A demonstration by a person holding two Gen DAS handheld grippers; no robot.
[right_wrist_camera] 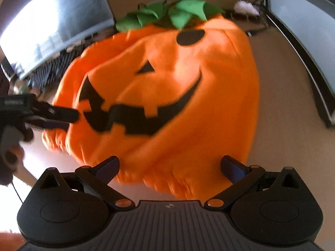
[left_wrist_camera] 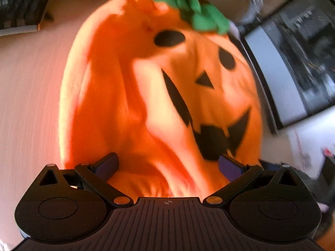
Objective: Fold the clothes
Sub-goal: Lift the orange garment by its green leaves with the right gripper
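An orange pumpkin costume (left_wrist_camera: 129, 108) with a black felt face and a green leaf collar (left_wrist_camera: 196, 12) lies bunched on the light table. The right wrist view shows the same costume (right_wrist_camera: 188, 87) face up, its collar (right_wrist_camera: 167, 14) at the far end. My left gripper (left_wrist_camera: 169, 167) is open, and the costume's gathered hem lies between its fingers. In the right wrist view the left gripper (right_wrist_camera: 62, 118) reaches the costume's left edge by the mouth. My right gripper (right_wrist_camera: 170, 168) is open over the near hem, with nothing pinched.
A dark monitor (left_wrist_camera: 293, 62) stands right of the costume, and a keyboard (left_wrist_camera: 21, 4) lies at the far left. Papers (left_wrist_camera: 309, 146) lie at the right. The right wrist view shows a screen (right_wrist_camera: 52, 27) at left and another screen (right_wrist_camera: 303, 41) at right.
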